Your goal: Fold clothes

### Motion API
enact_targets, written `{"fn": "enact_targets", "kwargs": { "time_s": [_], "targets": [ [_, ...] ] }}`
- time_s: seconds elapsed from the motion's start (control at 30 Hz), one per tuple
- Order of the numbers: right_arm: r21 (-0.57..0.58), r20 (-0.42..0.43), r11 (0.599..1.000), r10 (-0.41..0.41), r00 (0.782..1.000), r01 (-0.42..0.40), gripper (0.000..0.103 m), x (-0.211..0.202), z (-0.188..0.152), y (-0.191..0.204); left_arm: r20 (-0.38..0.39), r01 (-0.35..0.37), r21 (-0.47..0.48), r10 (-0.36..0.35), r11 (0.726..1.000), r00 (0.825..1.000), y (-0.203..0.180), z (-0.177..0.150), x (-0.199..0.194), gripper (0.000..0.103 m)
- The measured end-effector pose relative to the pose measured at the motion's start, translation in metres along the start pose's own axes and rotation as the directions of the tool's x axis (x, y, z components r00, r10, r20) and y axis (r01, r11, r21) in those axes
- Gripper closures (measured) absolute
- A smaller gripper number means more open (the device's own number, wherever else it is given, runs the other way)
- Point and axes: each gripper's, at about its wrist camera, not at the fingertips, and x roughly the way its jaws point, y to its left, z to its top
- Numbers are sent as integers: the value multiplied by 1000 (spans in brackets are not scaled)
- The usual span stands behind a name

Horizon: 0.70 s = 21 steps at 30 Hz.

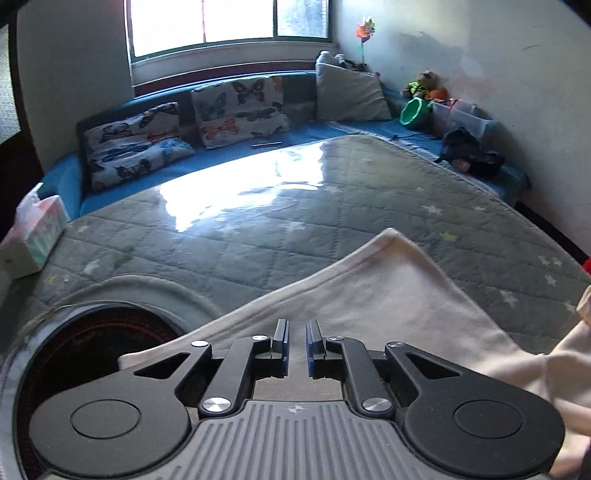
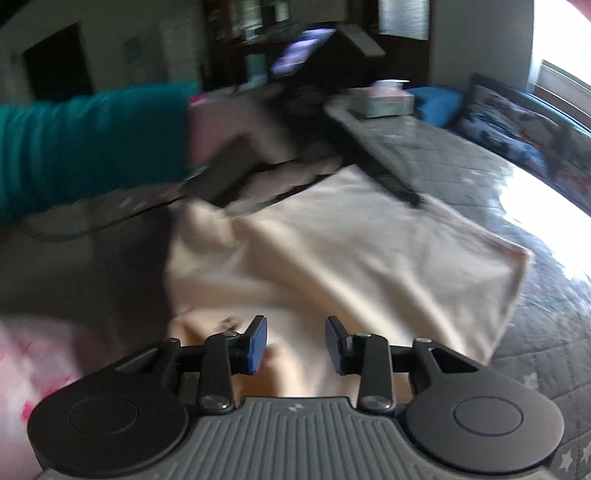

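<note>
- Cream garment [image 1: 388, 295] [image 2: 332, 258]: lay spread on the grey quilted star-print cover [image 1: 295, 206] [image 2: 535, 350], at its near edge, directly under both grippers.
- In the left wrist view, showed one corner pointing away toward the window [image 1: 229, 22], with straight edges falling back to either side of it.
- In the right wrist view, ran lengthwise from the near left to a squared corner at the far right; bunched and rumpled at the left end. True long axis hard to judge under the blur.
- Left gripper [image 1: 297, 326]: hovered low over the cream fabric, pads nearly together with a slim gap and nothing visibly pinched between them.
- Right gripper [image 2: 296, 325]: angled down over the garment's near end, jaws clearly apart, nothing between them.
- Teal sleeve [image 2: 92, 147]: crossed the right wrist view at the left, heavily blurred.
- Pink patterned fabric [image 2: 33, 369]: sat at the lower left, beside the garment.
- Tissue box [image 1: 33, 240] [image 2: 384, 99]: stood at the cover's edge, a white tuft showing at its top.
- Green pot [image 1: 415, 110]: lay tipped on its side by the wall, mouth toward the camera, inside not readable.
- Clear bin [image 1: 461, 116]: just beside the pot; contents too small to tell.
- Butterfly pillows [image 1: 240, 107]: leaned along the blue bench under the window.
</note>
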Motion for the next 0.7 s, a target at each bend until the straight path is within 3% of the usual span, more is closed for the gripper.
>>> {"fn": "enact_targets", "kwargs": {
  "time_s": [0.1,0.27,0.33,0.43,0.7],
  "targets": [
    [-74,-28,997,-5,1000,3,63,4,-3,18,-28,25,-15,-26,1000,999,-5,-1,9,90],
    [-150,-26,987,-61,998,56,65,20,-6,30,-39,36,-11,-37,999,999,-11,-10,17,90],
    [-158,-29,986,-65,997,59,85,25,-6,32,-37,40,-12,-40,999,999,-11,-11,18,90],
    [-166,-49,986,-32,998,23,99,26,-5,35,-32,38,-11,-38,999,999,-12,-12,18,90],
    [-189,-81,980,42,996,-57,101,14,-23,57,-8,28,-8,-28,1000,1000,-12,-16,17,90]
  ]
}}
